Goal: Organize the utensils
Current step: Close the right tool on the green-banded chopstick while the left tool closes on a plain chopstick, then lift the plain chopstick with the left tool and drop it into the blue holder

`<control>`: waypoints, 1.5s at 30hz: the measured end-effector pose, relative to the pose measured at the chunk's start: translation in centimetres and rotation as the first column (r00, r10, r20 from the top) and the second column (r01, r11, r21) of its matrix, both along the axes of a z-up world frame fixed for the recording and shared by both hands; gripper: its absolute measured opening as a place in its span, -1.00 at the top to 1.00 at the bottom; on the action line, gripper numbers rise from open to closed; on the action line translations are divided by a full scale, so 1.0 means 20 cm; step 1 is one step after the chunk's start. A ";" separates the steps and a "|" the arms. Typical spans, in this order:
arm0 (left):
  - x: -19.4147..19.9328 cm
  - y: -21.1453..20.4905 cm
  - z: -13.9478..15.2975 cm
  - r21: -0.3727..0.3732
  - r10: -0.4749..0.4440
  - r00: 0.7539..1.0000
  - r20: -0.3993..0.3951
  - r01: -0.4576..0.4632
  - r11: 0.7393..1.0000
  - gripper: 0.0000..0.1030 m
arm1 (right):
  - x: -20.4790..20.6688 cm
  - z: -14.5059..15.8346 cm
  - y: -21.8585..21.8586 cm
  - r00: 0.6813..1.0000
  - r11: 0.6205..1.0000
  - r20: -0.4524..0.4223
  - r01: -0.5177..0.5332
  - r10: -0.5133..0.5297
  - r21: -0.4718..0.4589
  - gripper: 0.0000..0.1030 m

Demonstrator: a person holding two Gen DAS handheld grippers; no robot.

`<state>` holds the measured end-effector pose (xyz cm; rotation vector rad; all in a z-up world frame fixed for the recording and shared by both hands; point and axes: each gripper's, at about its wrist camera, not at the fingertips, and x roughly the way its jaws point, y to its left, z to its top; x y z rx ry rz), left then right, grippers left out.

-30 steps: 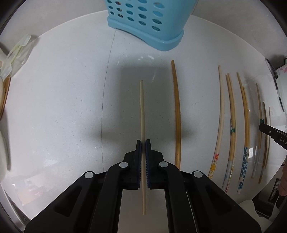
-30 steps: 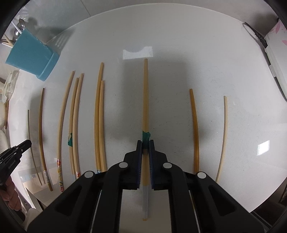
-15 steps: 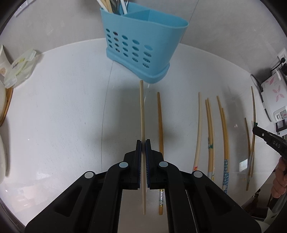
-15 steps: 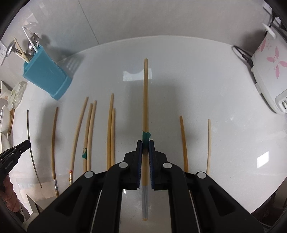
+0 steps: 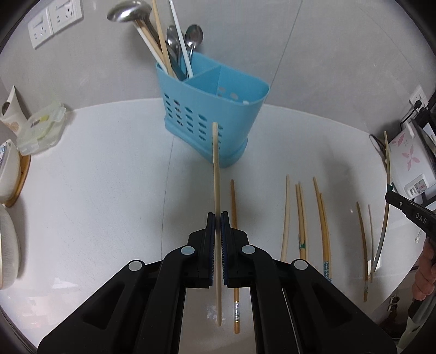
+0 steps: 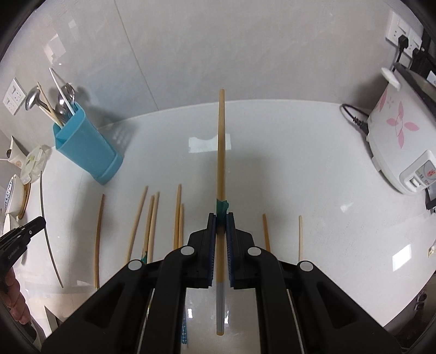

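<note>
My left gripper (image 5: pixel 217 215) is shut on a pale wooden chopstick (image 5: pixel 215 163), held above the counter with its tip in front of the blue utensil holder (image 5: pixel 212 119). My right gripper (image 6: pixel 220 216) is shut on a tan chopstick with green tape (image 6: pixel 221 152), raised and pointing at the back wall. The holder (image 6: pixel 84 152) stands far left in the right wrist view; spoons and chopsticks (image 5: pixel 169 40) fill its left compartment. Several chopsticks (image 5: pixel 299 217) lie in a row on the white counter (image 5: pixel 95 204).
A white rice cooker (image 6: pixel 400 144) with pink flowers and its cord stands at the right. A plastic lidded box (image 5: pixel 41 128), a cup and bowls (image 5: pixel 8 174) sit at the left edge. Wall sockets (image 5: pixel 54 21) are behind the holder.
Both grippers have risen from the counter with their chopsticks. The left one now faces the blue holder, whose top has come into view.
</note>
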<state>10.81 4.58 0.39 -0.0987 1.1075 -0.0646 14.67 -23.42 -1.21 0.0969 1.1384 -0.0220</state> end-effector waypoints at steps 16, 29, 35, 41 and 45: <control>0.19 -0.04 0.26 0.009 0.005 0.988 0.154 -0.007 1.000 0.93 | 0.08 0.26 0.05 0.990 0.999 0.141 -0.030 0.033 -0.022 0.87; 0.28 -0.06 0.46 -0.008 0.023 0.964 0.265 -0.022 1.000 0.93 | 0.17 0.47 0.11 0.970 0.998 0.235 -0.049 0.054 -0.026 0.87; 0.34 -0.09 0.56 -0.004 0.023 0.950 0.310 -0.023 1.000 0.93 | 0.23 0.55 0.14 0.958 0.998 0.278 -0.063 0.066 -0.020 0.87; 0.42 -0.10 0.63 -0.018 0.030 0.930 0.366 -0.026 1.000 0.93 | 0.30 0.59 0.19 0.947 0.996 0.311 -0.086 0.084 -0.009 0.87; 0.48 -0.09 0.66 -0.038 0.045 0.910 0.411 -0.032 0.999 0.93 | 0.36 0.61 0.24 0.941 0.994 0.322 -0.107 0.103 -0.005 0.87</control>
